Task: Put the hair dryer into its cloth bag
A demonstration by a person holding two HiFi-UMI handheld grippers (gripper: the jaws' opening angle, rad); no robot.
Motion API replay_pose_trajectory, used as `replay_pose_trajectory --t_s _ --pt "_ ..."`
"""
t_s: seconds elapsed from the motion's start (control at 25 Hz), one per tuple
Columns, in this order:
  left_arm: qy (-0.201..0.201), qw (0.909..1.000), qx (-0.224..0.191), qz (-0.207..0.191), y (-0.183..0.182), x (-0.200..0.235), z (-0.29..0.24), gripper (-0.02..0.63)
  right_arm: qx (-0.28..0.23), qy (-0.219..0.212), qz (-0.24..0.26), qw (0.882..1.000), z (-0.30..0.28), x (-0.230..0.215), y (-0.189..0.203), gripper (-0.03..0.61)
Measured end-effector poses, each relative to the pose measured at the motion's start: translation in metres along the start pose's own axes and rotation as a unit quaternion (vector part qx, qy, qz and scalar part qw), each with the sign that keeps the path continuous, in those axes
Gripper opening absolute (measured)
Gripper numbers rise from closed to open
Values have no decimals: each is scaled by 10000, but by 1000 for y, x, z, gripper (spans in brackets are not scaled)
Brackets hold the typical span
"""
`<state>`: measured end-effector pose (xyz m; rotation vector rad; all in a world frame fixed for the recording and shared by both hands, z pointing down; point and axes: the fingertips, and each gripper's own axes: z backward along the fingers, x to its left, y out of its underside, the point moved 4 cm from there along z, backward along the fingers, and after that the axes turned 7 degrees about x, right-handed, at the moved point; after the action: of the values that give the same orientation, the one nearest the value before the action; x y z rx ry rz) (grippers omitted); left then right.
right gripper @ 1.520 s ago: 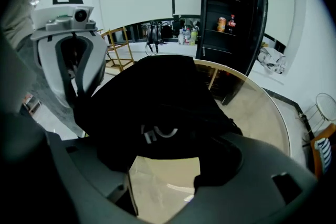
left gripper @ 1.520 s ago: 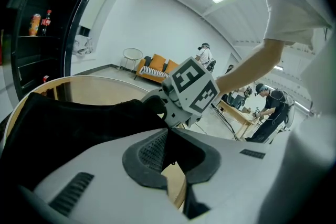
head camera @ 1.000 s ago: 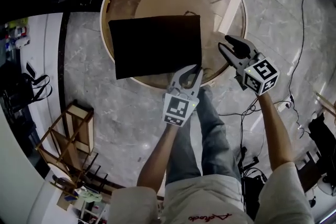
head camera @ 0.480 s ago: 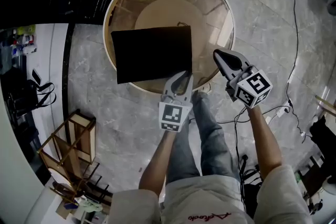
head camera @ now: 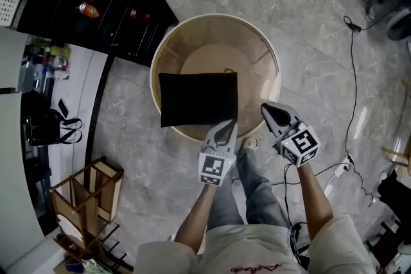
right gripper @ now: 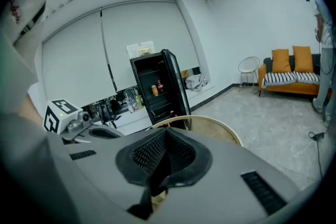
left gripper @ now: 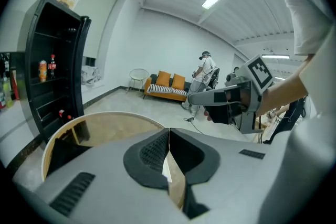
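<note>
The black cloth bag [head camera: 198,98] lies flat on the round glass-topped wooden table [head camera: 163,48]; in the left gripper view it shows as a dark patch [left gripper: 59,148] at the lower left. No hair dryer is in sight. My left gripper [head camera: 225,124] hangs above the bag's near right corner, its jaws shut with nothing between them [left gripper: 169,132]. My right gripper [head camera: 266,110] is just to the right, over the table's near right rim, also shut and empty [right gripper: 166,132]. Each gripper appears in the other's view: the right gripper [left gripper: 192,98] and the left gripper [right gripper: 86,132].
A black open cabinet [head camera: 96,6] with bottles stands at the far left. A wooden rack [head camera: 83,199] sits on the floor to the left. Cables [head camera: 352,80] trail over the floor at the right. An orange sofa [left gripper: 167,85] and a standing person [left gripper: 203,72] are far off.
Both grippers have risen away from the table, and the whole scene looks smaller and farther. The right gripper's jaws, open a second ago, are shut now. The bag has stayed on the table.
</note>
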<state>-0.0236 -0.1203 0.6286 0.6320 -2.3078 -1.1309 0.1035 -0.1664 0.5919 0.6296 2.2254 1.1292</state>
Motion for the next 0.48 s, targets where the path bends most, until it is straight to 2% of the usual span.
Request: replay_pose_trajectory --t_s 0.2,0.48 --pt "-74 9991 -429 -18 -57 -6 36 32 -195 296 455 9983 33 23 -47 29" --pt "-184 9970 -750 -77 -117 -23 82 32 -457 654 855 9931 78 45 -101 29"
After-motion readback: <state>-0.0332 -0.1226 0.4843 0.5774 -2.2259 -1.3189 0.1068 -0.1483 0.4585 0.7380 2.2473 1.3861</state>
